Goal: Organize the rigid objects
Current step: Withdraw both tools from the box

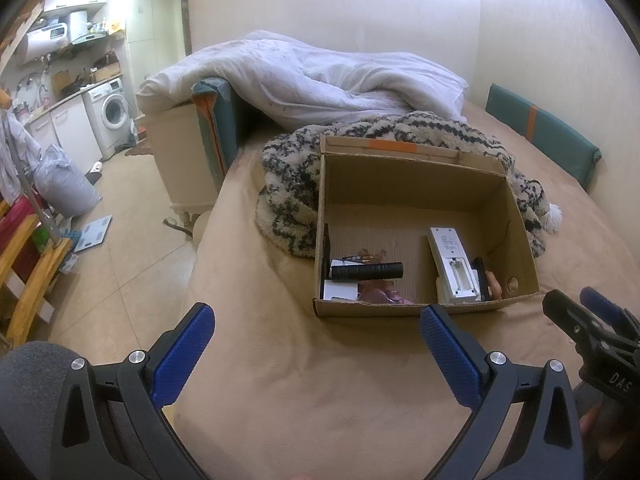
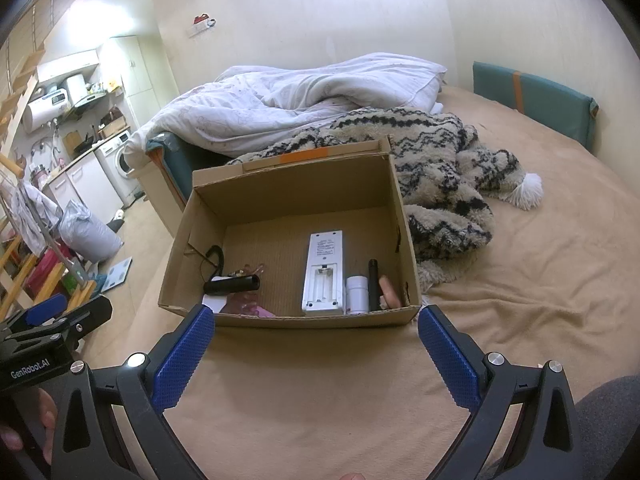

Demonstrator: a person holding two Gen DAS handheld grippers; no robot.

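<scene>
An open cardboard box [image 1: 412,184] [image 2: 296,196] sits on a tan bed. Inside lie a white remote [image 1: 452,264] [image 2: 324,272] with its battery bay bare, a black flashlight [image 1: 366,271] [image 2: 232,285], a white cylinder [image 2: 357,294], a thin black stick [image 2: 373,284] and small pink pieces [image 1: 380,296]. My left gripper [image 1: 316,356] is open and empty, just short of the box's near wall. My right gripper [image 2: 316,356] is open too, right at that near wall, holding nothing. Each gripper shows at the edge of the other's view.
A black-and-cream shaggy blanket [image 2: 436,160] lies behind and right of the box, with a white duvet [image 1: 320,80] beyond it. Teal cushions [image 2: 532,96] line the wall. Left of the bed is tiled floor [image 1: 132,216] with a washing machine [image 1: 110,112] and clutter.
</scene>
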